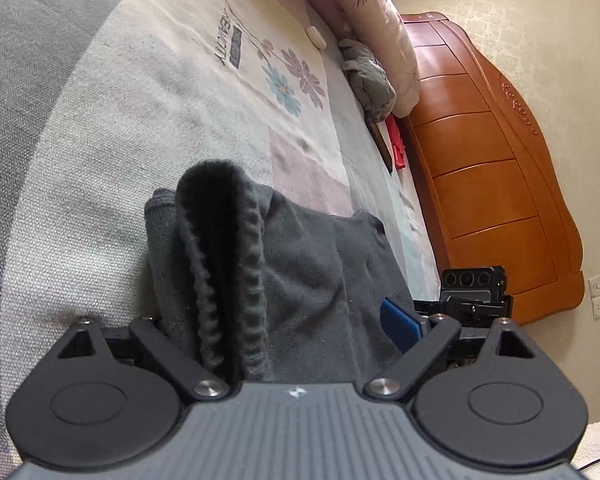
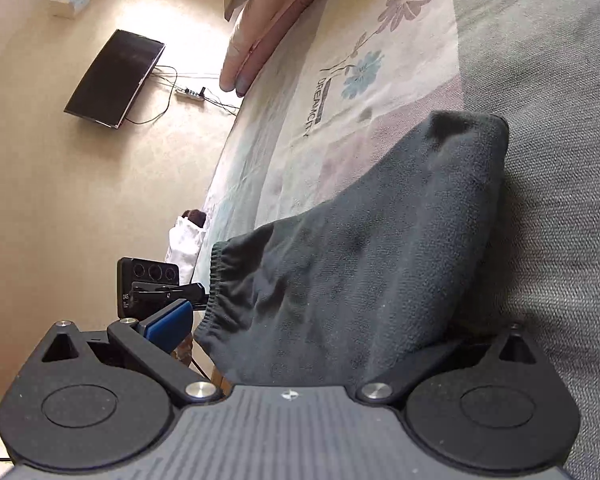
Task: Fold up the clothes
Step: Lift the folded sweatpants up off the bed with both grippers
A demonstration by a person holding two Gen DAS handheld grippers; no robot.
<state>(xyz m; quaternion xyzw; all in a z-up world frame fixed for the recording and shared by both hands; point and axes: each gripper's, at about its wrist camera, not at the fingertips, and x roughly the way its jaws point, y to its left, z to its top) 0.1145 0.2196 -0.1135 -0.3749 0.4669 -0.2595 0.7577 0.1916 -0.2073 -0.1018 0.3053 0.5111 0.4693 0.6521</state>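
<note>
Garment [image 1: 300, 280], dark grey with a ribbed elastic band [image 1: 228, 264], lying bunched on the near part of a bed [image 1: 140, 120] covered by a flower-printed sheet. In the left wrist view the left gripper [image 1: 276, 332] has its jaws standing wide, the cloth lying between them and the ribbed band rising in a fold just beyond the left side; one blue pad [image 1: 400, 326] shows at the right, while the other finger is hidden by the cloth, and no pad can be seen pressing on it. In the right wrist view the same garment [image 2: 360, 260] fills the space between the jaws of the right gripper [image 2: 300, 336], its elastic hem [image 2: 216, 280] at the left, just beside a blue pad [image 2: 168, 322]; the right finger is hidden under the cloth, so whether these jaws clamp it cannot be told. Far across the bed lie a pink quilt [image 1: 380, 28] and a grey cloth [image 1: 368, 80], beside a wooden headboard [image 1: 492, 168]. A dark screen [image 2: 114, 78] hangs on the wall [image 2: 40, 180]
</note>
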